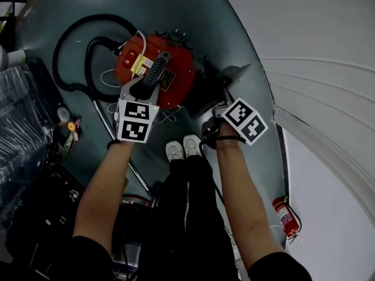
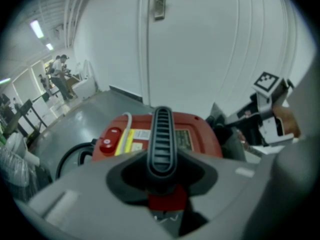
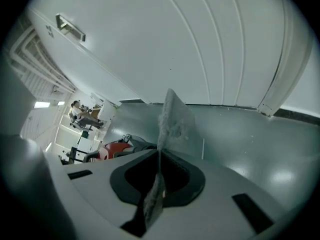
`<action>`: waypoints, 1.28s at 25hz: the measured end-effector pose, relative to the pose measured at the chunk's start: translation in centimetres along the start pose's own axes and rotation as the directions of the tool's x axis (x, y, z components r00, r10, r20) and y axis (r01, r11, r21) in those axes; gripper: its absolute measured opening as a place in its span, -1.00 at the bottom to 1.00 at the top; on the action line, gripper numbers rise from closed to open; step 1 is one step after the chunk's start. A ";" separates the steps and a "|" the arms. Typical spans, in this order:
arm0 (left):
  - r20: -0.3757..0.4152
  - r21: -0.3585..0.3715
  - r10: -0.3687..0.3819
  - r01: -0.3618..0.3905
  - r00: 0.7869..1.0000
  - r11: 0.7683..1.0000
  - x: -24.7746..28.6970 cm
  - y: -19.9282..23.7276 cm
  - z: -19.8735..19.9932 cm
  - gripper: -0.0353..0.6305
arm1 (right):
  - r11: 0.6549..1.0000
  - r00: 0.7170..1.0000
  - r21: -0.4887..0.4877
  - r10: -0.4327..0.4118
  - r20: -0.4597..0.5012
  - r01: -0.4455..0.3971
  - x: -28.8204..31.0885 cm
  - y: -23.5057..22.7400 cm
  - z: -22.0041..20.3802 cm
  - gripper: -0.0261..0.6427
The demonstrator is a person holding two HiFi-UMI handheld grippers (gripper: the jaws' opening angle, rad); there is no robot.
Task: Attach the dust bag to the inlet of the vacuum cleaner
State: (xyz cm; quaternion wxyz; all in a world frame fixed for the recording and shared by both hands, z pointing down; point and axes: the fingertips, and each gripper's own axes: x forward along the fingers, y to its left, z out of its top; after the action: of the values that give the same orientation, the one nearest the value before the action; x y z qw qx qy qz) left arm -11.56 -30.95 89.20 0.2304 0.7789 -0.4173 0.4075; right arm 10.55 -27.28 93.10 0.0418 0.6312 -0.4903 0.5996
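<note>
The red vacuum cleaner stands on the grey floor in front of my feet. My left gripper is shut on its black ribbed handle. In the left gripper view that handle runs up between the jaws, over the red body. To the right, my right gripper is shut on the grey dust bag, held off the vacuum's right side. In the right gripper view the bag stands edge-on between the jaws, with the vacuum low at the left. The inlet is hidden.
A black hose loops left of the vacuum and a metal wand lies by my left arm. White doors stand on the right, with a fire extinguisher below them. Clutter lines the left edge. People stand far off.
</note>
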 end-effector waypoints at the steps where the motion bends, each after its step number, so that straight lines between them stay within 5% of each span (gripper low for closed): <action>1: 0.001 0.001 0.002 -0.002 1.000 1.000 0.0 0.0 0.0 -0.47 | 0.999 1.000 -0.037 0.002 0.007 -0.002 -0.1 0.1 -0.2 -0.87; 7: -0.007 0.002 0.012 -0.012 1.000 1.000 0.2 0.0 -0.2 -0.48 | 0.986 0.999 -0.167 0.030 0.034 -0.024 -0.3 0.1 -1.3 -0.87; 16: -0.002 -0.004 0.024 -0.024 1.000 1.000 0.1 0.1 -0.1 -0.48 | 0.998 0.997 -0.013 0.057 -0.053 -0.057 0.3 0.3 -0.2 -0.87; 20: -0.006 -0.006 0.024 -0.024 1.000 1.000 0.1 0.2 -0.1 -0.48 | 0.982 0.997 -0.183 0.031 -0.066 -0.042 0.5 1.1 -0.4 -0.87; 23: -0.013 -0.001 0.016 -0.016 1.000 1.000 0.3 0.2 -0.2 -0.48 | 0.929 0.998 -0.369 0.008 -0.068 -0.033 0.6 1.8 -1.5 -0.87; 25: -0.016 0.001 0.011 -0.011 1.000 1.000 0.3 0.1 -0.2 -0.49 | 0.911 0.998 -0.410 0.007 -0.070 -0.035 0.6 2.0 -2.1 -0.87; 32: -0.026 -0.002 0.009 -0.009 1.000 1.000 0.2 0.1 -0.3 -0.49 | 0.981 0.981 -0.140 0.112 -0.160 -0.135 1.1 2.9 -1.1 -0.87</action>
State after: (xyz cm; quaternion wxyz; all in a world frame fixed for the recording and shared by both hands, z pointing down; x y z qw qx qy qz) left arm -11.67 -30.92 89.54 0.2350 0.7714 -0.4182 0.4183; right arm 7.65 -28.70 92.71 0.0888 0.5471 -0.5677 0.6087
